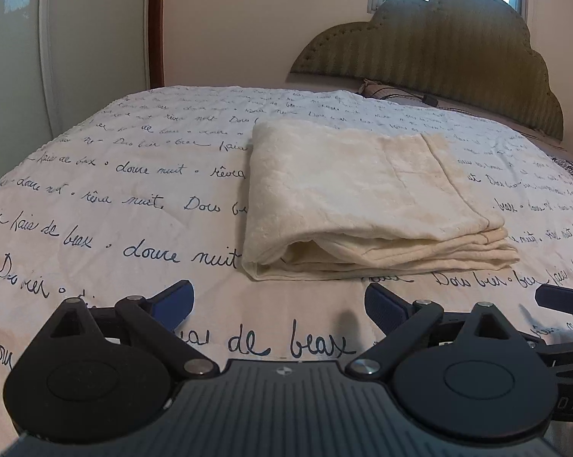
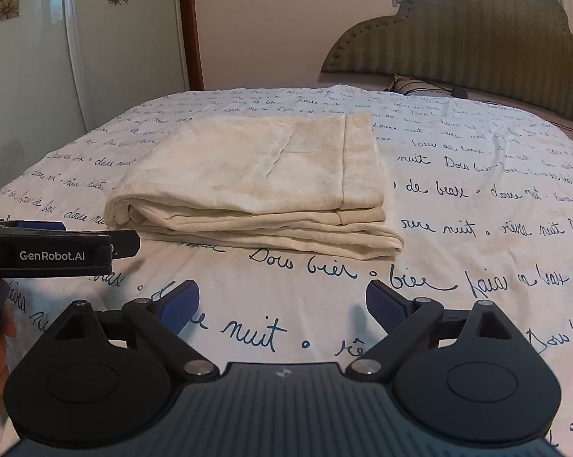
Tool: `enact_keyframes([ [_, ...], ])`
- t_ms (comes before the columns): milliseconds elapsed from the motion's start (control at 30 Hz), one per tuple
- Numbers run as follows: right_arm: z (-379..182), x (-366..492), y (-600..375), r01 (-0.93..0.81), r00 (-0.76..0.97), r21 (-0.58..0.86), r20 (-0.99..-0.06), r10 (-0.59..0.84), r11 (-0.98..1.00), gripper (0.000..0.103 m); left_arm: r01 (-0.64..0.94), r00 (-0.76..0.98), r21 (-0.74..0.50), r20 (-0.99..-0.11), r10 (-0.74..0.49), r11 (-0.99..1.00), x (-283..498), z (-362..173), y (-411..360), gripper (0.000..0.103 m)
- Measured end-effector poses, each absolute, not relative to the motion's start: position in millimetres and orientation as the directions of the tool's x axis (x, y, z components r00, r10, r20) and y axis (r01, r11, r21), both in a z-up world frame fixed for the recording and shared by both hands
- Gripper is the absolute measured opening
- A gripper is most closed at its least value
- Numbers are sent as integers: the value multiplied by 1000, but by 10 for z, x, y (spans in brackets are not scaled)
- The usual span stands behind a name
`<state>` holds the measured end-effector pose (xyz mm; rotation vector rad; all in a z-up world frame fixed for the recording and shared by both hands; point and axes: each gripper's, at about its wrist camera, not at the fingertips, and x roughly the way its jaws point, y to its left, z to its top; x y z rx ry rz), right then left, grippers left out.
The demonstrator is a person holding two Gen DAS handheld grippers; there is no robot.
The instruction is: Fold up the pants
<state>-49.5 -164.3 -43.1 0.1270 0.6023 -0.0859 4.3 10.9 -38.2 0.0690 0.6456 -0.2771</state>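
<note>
The cream pants (image 1: pixel 362 198) lie folded into a thick flat rectangle on the bed, layered edges facing me; they also show in the right wrist view (image 2: pixel 260 186). My left gripper (image 1: pixel 279 304) is open and empty, just short of the pants' near edge. My right gripper (image 2: pixel 282 304) is open and empty, a little back from the pants' near edge. The left gripper's body also shows from the side at the left of the right wrist view (image 2: pixel 58 249).
The bed is covered by a white quilt (image 1: pixel 115 209) with dark script writing. A green padded headboard (image 1: pixel 439 61) and a pillow (image 1: pixel 385 89) stand at the far end. A glass door (image 2: pixel 31 76) is on the left.
</note>
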Motion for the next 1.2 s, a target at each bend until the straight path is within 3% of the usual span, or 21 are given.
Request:
enact_keyframes([
  [233,-553,-338,-1705,159,811,125,-582,-57,979,96,263,736,-25,-641,-217,965,86,-536,134,98],
  [367,-633,-288,-1705,182,800,130,-596,-70,975,96,261,757,-8,-618,-210,965,48,-594,138,103],
  [633,-692,-283,-1687,179,797,122,-599,-71,976,103,264,763,39,-620,-184,964,36,-642,83,103],
  [1200,-719,-267,-1665,184,795,109,-601,-83,977,103,262,764,47,-621,-177,964,52,-646,76,103],
])
